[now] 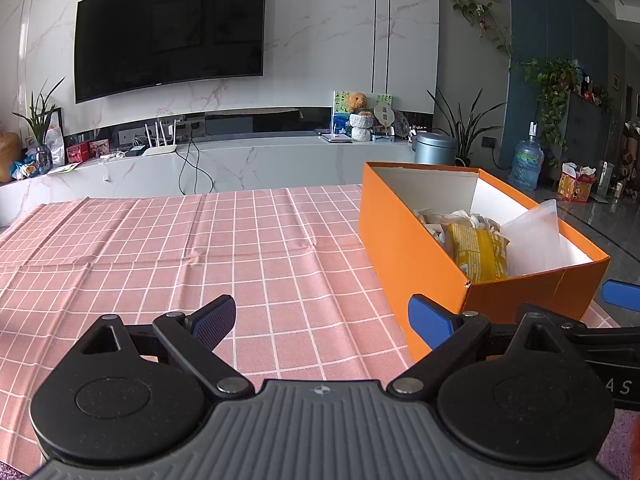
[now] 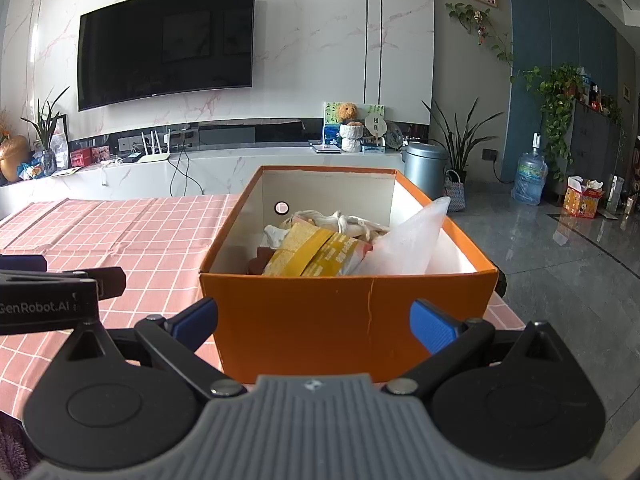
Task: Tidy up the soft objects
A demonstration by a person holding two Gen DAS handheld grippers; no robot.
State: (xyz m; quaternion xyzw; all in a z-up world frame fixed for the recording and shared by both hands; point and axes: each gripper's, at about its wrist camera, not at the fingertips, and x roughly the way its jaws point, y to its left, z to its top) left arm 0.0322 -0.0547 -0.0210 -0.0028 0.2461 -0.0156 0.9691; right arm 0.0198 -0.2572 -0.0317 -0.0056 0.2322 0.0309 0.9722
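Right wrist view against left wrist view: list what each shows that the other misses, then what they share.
Only the right wrist view shows the round hole in the orange box's far wall and a gold ornament at far left. Only the left wrist view shows the wide bare stretch of pink checked tablecloth. Both show the yellow packet, the clear plastic bag, and both grippers open: left gripper, right gripper.

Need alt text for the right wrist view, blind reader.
An open orange box on a pink checked tablecloth holds a yellow packet, a clear plastic bag and white cloth. The open, empty right gripper faces its near wall.
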